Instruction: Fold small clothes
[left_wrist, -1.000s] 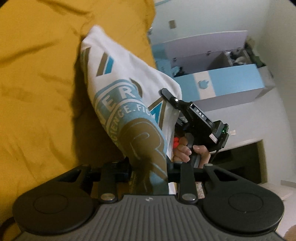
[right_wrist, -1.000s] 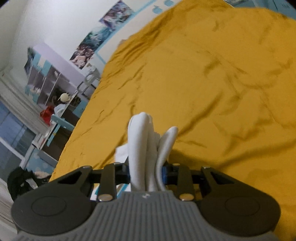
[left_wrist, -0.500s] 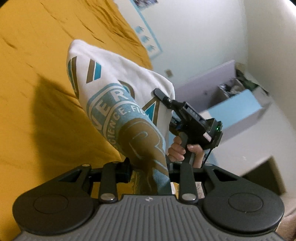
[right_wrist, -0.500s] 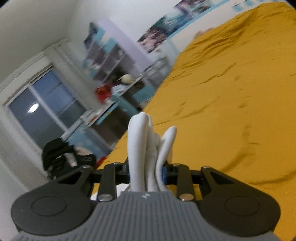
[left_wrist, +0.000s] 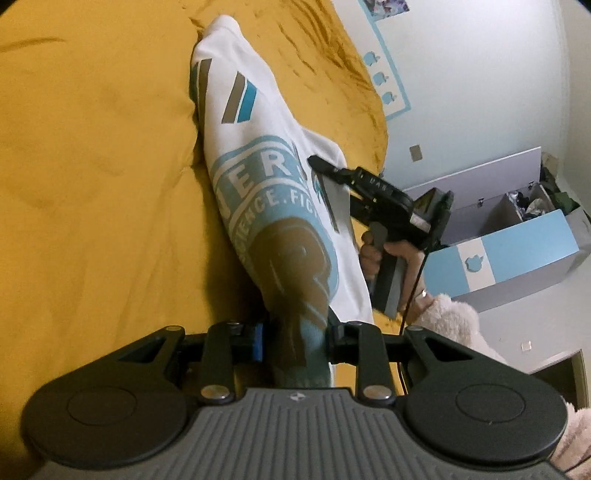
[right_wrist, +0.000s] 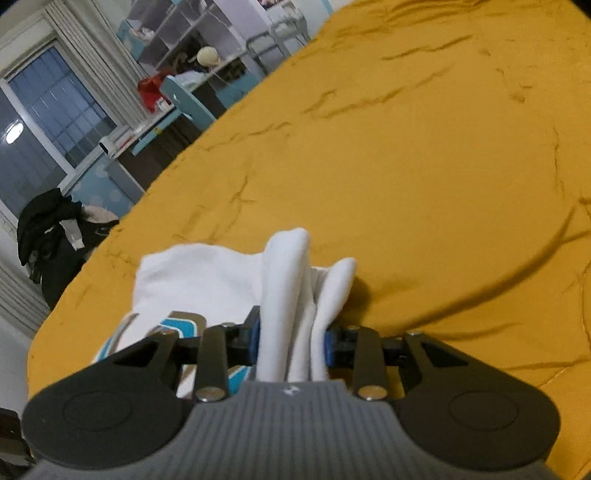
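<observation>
A small white shirt (left_wrist: 258, 166) with a teal and brown print is stretched between my two grippers over the yellow bedspread (left_wrist: 92, 184). My left gripper (left_wrist: 295, 339) is shut on its printed edge. My right gripper (right_wrist: 291, 339) is shut on bunched white folds of the same shirt (right_wrist: 288, 266); it also shows in the left wrist view (left_wrist: 325, 170), clamped on the shirt's far edge. The far end of the shirt rests on the bed.
The bedspread (right_wrist: 406, 147) fills most of both views. A blue and white storage box (left_wrist: 509, 251) stands by the wall. A desk and shelves (right_wrist: 177, 92), a window (right_wrist: 48, 122) and dark clothes (right_wrist: 51, 229) lie beyond the bed's edge.
Both grippers have swung back down toward the bed with the shirt still held. The shirt's far end now lies on the bedspread, and more of it shows in the right wrist view.
</observation>
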